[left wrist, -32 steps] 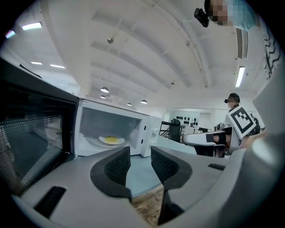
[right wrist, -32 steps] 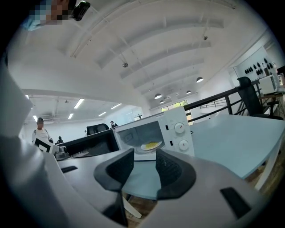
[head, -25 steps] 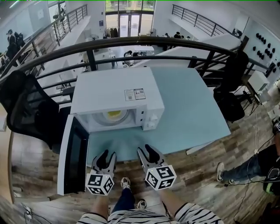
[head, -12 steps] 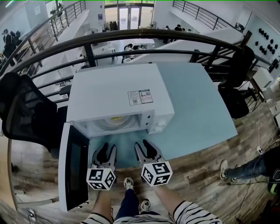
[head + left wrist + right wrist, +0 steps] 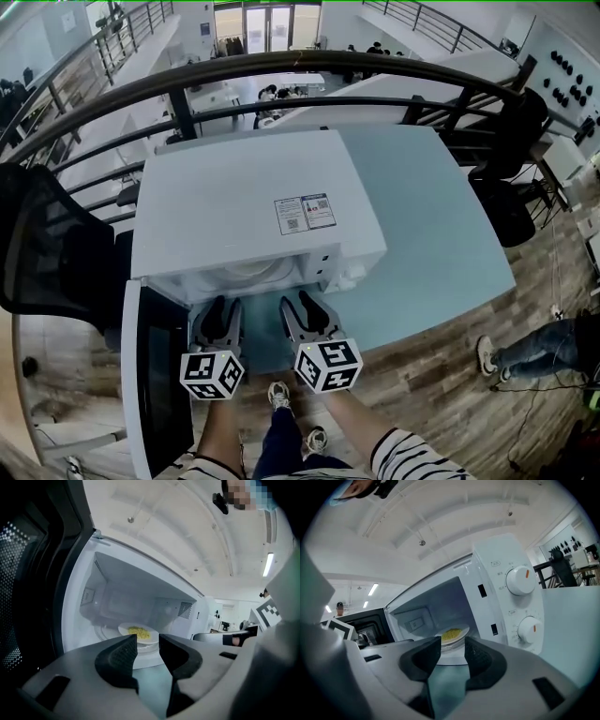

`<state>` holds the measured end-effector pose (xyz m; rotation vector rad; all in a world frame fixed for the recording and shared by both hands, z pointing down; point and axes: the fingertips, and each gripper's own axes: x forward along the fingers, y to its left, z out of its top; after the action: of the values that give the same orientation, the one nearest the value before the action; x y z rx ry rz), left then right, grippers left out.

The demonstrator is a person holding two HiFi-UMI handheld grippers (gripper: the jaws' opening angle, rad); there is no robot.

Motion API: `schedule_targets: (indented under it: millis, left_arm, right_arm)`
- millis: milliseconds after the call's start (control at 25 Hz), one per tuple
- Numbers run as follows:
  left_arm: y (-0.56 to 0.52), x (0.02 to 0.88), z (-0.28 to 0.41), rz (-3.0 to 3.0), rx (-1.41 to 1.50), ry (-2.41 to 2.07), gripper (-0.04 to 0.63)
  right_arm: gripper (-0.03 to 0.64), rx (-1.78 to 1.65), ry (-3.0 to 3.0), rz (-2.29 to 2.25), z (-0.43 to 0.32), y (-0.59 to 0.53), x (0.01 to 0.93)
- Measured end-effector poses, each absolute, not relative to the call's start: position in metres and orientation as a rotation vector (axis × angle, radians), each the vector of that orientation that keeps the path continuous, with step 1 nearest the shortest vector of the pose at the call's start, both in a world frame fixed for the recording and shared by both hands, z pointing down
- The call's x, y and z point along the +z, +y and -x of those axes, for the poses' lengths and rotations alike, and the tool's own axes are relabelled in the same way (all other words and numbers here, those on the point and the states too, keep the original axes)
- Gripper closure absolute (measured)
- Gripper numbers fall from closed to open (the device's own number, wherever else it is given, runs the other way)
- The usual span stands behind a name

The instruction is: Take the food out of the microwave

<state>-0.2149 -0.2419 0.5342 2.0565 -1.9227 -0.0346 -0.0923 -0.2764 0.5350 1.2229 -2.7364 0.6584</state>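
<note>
A white microwave [image 5: 246,204] stands on the light blue table with its dark door [image 5: 156,375] swung open to the left. Inside, on the turntable, a white plate [image 5: 151,636] of yellow food [image 5: 139,631] sits; the right gripper view shows the same plate [image 5: 461,634]. From the head view only the plate's rim [image 5: 251,272] shows under the microwave's top. My left gripper [image 5: 217,314] [image 5: 147,641] and right gripper [image 5: 302,309] [image 5: 452,644] are side by side at the mouth of the cavity. Both are open with nothing between their fingers, short of the plate.
Two knobs [image 5: 519,580] are on the microwave's control panel at the right. The table [image 5: 441,253] stretches bare to the right. A black railing [image 5: 281,70] runs behind it and a black chair [image 5: 47,253] stands at left. Another person's leg [image 5: 548,347] is at far right.
Both grippers have moved forward and a little down, from the table's front edge to the microwave's opening. The view has closed in, so the top hides most of the plate.
</note>
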Motion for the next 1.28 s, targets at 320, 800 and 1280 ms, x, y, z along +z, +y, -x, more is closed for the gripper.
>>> schedule_targets:
  millis: [320, 800, 1280]
  left_arm:
    - [-0.267, 0.542, 0.236, -2.043, 0.034, -1.929, 0.471]
    - [-0.305, 0.548, 0.257, -1.994, 0.145, -1.921, 0.440]
    - [-0.332, 0.557, 0.262, -2.007, 0.331, -1.871, 0.431]
  right_arm:
    - [0.463, 0.683, -2.734, -1.230, 0.113, -0.295, 0.542]
    - [0.449, 0.767, -2.734, -1.281, 0.141, -0.324, 0.546]
    - [0.445, 0.737, -2.662, -1.329, 0.156, -0.347, 0.558]
